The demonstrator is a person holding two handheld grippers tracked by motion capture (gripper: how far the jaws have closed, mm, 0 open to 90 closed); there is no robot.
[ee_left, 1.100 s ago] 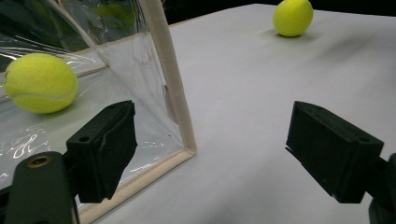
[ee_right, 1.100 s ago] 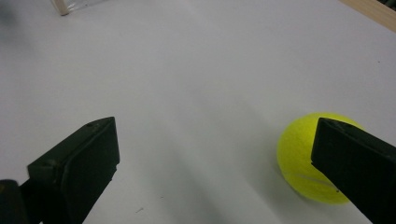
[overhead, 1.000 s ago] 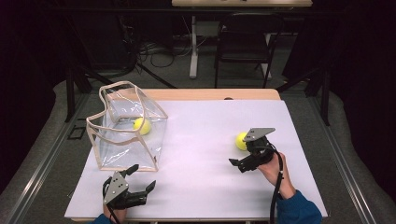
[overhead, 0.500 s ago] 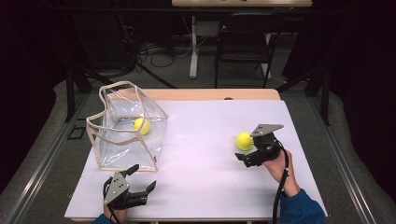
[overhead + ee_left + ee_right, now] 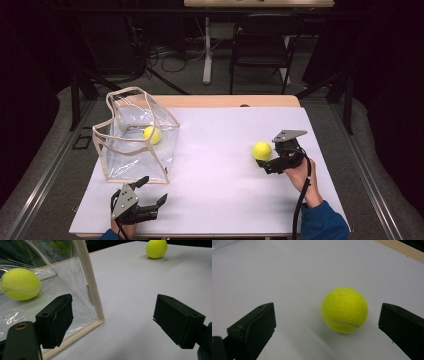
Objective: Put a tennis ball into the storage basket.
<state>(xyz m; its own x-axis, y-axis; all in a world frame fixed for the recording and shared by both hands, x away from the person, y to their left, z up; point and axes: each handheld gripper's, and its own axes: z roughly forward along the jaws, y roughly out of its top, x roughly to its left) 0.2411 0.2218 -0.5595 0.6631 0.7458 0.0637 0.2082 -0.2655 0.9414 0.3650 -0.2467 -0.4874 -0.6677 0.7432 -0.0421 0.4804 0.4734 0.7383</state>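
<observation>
Now the right gripper [image 5: 268,165] sits nearer the tennis ball [image 5: 262,150]

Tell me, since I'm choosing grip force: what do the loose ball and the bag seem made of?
The loose tennis ball looks felt-covered: fuzzy matte yellow nap, pale seam line. The bag looks like clear flexible plastic, glossy and wrinkled, edged in beige trim, probably fabric.
</observation>
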